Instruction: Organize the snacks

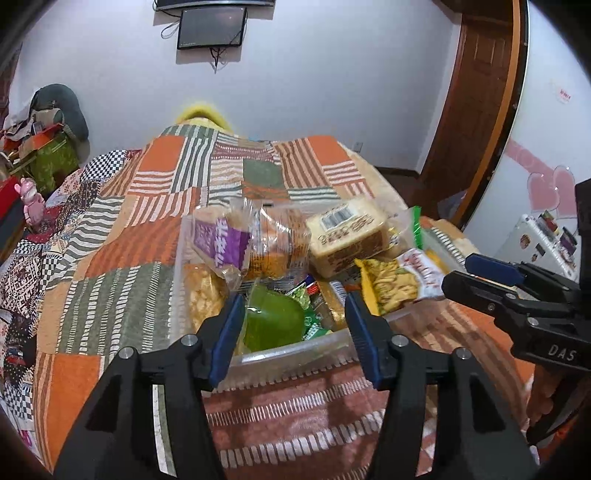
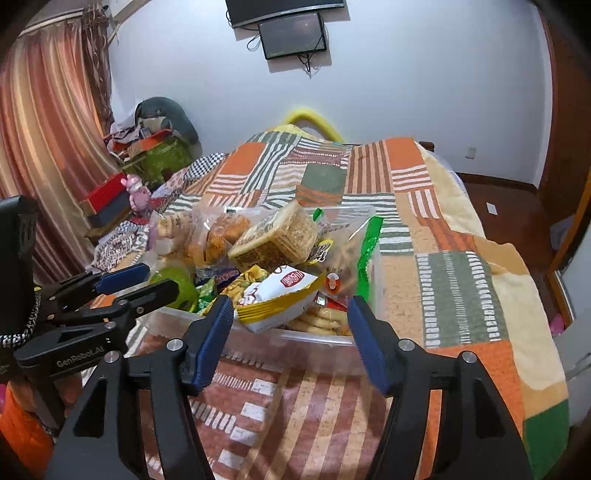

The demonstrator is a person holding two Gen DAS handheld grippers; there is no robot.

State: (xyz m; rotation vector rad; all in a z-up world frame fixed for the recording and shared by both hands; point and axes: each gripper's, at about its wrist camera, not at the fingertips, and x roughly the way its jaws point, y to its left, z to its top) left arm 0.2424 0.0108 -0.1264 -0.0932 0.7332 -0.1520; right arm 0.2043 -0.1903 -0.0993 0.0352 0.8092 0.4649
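Our left gripper stands partly open with nothing between its blue pads, poised just above the near rim of the clear plastic bin. Beyond its tips we see a green jelly cup inside the bin, with small green packets beside it. Our right gripper is likewise partly open and holds nothing; its tips hang over the bin's near edge, straddling the view of a white and yellow snack bag that lies on the pile without touching either pad.

Outward, the bin is heaped: a purple-labelled bread bag, an orange pastry pack, a tan block with a barcode and a yellow bag of chips. A clear bag with a green strip leans at the bin's right side. The bin sits on a bed under a patchwork blanket. A pink toy and red box stand left of the bed, near a striped curtain; a screen hangs on the wall.
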